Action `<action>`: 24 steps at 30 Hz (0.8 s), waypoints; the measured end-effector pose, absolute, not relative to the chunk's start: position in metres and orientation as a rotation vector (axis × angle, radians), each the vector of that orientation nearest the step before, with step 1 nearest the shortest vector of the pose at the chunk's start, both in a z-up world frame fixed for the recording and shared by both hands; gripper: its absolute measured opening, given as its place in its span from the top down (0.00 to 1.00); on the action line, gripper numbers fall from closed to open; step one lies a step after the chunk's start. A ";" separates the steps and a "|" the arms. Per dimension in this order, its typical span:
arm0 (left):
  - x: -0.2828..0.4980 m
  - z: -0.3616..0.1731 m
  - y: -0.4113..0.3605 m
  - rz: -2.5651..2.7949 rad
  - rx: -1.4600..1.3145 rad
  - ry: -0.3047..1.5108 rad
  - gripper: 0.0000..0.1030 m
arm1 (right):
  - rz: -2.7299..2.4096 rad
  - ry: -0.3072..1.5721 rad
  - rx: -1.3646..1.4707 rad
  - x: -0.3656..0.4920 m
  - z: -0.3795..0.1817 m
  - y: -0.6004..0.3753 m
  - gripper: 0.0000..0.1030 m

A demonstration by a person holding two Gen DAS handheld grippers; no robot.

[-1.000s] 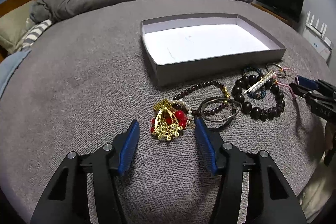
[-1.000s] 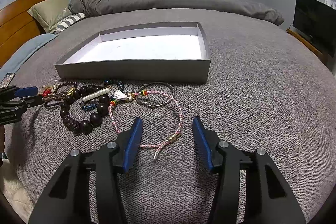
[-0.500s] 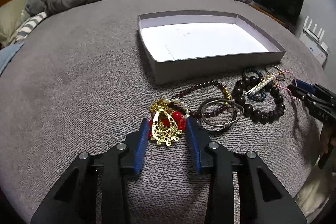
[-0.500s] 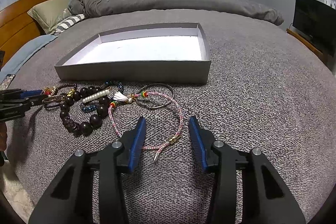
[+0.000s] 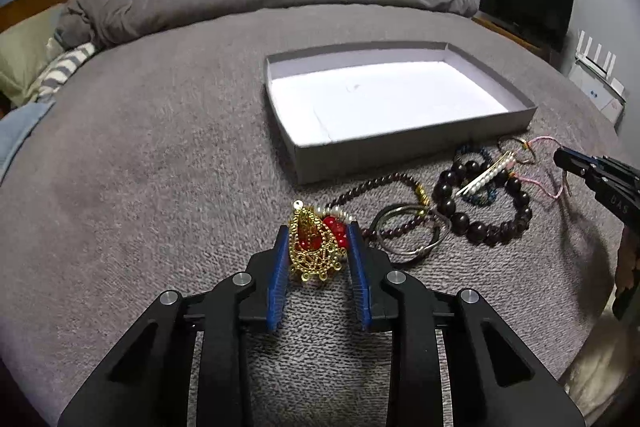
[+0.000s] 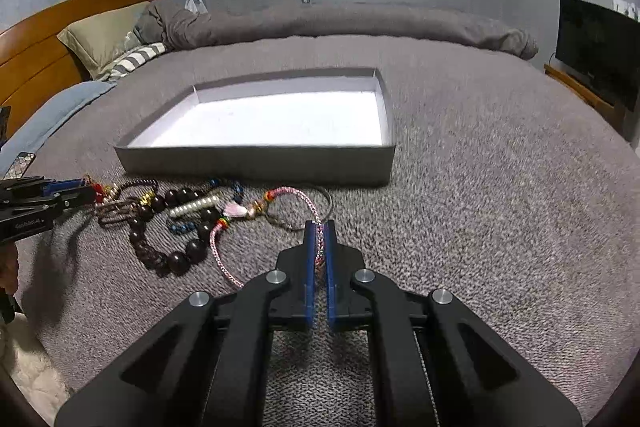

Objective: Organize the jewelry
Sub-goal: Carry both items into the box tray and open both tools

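Note:
A gold filigree pendant with red beads (image 5: pixel 314 247) lies on the grey bedspread between the blue pads of my left gripper (image 5: pixel 318 227). Its jaws are closing; the pads flank the pendant closely without clearly pressing it. My right gripper (image 6: pixel 319 225) is shut on the pink cord bracelet (image 6: pixel 218 251), whose loop runs up between the pads. Left of it lie a dark bead bracelet (image 6: pixel 176 259) and a pearl clip (image 6: pixel 194 206). An empty grey box (image 6: pixel 256 163) with a white floor stands behind the jewelry. Each gripper shows at the edge of the other's view.
Thin metal bangles (image 5: pixel 408 233) and a garnet bead strand (image 5: pixel 380 185) lie right of the pendant. A rolled duvet (image 6: pixel 360 23) crosses the far side of the bed, with pillows (image 6: pixel 100 35) at the headboard. A TV (image 6: pixel 596 31) stands at the right.
Both grippers narrowed. The left moved forward until its pads came around the gold pendant. The right closed onto the pink cord, and one side of the loop now rises between its pads.

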State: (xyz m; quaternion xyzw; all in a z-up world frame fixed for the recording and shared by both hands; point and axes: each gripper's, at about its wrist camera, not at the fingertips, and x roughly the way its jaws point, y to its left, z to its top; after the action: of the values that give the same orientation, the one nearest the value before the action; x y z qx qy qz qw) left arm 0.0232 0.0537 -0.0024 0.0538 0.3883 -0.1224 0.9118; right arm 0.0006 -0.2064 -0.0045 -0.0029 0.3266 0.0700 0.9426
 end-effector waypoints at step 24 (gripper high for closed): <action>0.049 0.070 0.039 -0.266 0.095 0.662 0.71 | 0.113 0.444 -0.010 0.043 0.091 -0.201 0.98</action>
State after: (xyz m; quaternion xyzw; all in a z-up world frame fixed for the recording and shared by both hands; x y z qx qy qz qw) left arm 0.0490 0.0389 0.0700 0.0464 0.3240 -0.1303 0.9359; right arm 0.0428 -0.2006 0.0906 -0.0049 0.2202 0.0560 0.9738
